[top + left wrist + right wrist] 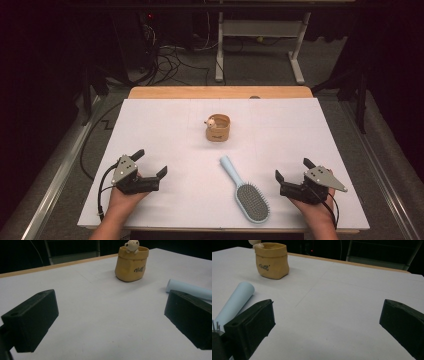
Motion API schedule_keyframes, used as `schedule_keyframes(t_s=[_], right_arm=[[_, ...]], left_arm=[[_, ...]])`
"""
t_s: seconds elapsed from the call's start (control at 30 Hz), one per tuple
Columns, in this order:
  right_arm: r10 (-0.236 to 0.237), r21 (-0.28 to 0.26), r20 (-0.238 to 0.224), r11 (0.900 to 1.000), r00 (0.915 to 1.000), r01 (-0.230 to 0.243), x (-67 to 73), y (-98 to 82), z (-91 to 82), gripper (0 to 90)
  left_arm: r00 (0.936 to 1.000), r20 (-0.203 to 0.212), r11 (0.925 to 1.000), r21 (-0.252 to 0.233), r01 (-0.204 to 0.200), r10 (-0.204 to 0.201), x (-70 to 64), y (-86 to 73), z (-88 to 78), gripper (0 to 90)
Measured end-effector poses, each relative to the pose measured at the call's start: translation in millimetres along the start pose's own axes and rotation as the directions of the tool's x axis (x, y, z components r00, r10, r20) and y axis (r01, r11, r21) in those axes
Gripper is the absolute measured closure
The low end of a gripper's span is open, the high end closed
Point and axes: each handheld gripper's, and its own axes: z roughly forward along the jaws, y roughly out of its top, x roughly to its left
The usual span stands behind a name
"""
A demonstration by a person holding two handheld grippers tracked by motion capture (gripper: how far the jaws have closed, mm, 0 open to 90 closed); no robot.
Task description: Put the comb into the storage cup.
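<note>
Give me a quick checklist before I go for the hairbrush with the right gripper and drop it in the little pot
1. Right gripper open, holding nothing: ok.
2. Left gripper open, clear of the brush: ok.
3. Hairbrush flat on the table, handle free to grasp: ok.
4. Tan pot upright, apart from the brush: ok.
5. Pot's inside free: cannot tell; a small bear figure sits at its rim.
6. Brush fits in the pot: cannot tell.
</note>
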Motion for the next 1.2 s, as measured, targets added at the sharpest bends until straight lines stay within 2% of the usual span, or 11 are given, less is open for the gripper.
schedule_keyframes(t_s=[0.27,0.43,0.63,0.8,0.87,0.97,1.03,1.07,1.1,1.2], right_arm=[[-0.011,0.007,-0.002,1.0,0.9999,0.011,1.1,-0.4,0.1,0.4],[-0.006,0.012,-0.001,1.0,1.0,0.006,0.6,-0.2,-0.7,0.4],[-0.002,0.052,-0.013,0.999,0.9999,0.003,0.2,-1.6,2.8,4.1],[0.014,0.08,-0.015,0.997,0.9998,-0.013,-0.8,-2.2,2.1,18.9],[0.018,0.096,-0.02,0.995,0.9996,-0.016,-1.0,-2.9,2.0,27.5],[0.039,0.121,-0.057,0.992,0.9976,-0.032,-1.0,-3.0,1.9,41.4],[0.042,0.132,-0.082,0.991,0.9957,-0.031,-0.3,-2.5,2.3,50.3],[0.042,0.132,-0.082,0.991,0.9957,-0.031,-0.3,-2.5,2.3,50.3],[0.037,0.146,-0.094,0.989,0.9949,-0.023,0.3,-2.3,3.6,56.6],[0.036,0.159,-0.099,0.987,0.9944,-0.02,1.3,-2.0,4.5,66.9]], left_arm=[[0.9996,0.019,0.9997,0.012,-0.022,0.022,-3.8,-0.6,3.7,0.0],[0.9997,0.016,0.9998,0.009,-0.019,0.019,-4.4,-0.3,4.4,0.0],[0.9996,0.02,0.9998,0.001,-0.022,0.022,-4.5,0.5,3.9,0.0],[0.9998,0.009,0.9998,-0.008,-0.017,0.017,-3.7,1.4,3.1,0.0],[0.9999,0.004,0.9997,-0.02,-0.013,0.013,-3.3,1.9,2.2,0.6],[0.9999,0.013,0.9998,-0.019,0.001,-0.001,-2.5,2.3,0.5,1.9],[0.9999,0.011,0.9999,-0.015,-0.005,0.005,-2.6,2.4,0.2,2.5],[0.9999,0.011,0.9999,-0.015,-0.005,0.005,-2.6,2.4,0.2,2.6],[0.9999,0.012,0.9998,-0.016,-0.008,0.008,-2.4,2.2,0.5,2.6],[0.9999,0.014,0.9999,-0.008,-0.008,0.008,-2.3,1.7,2.2,2.7]])
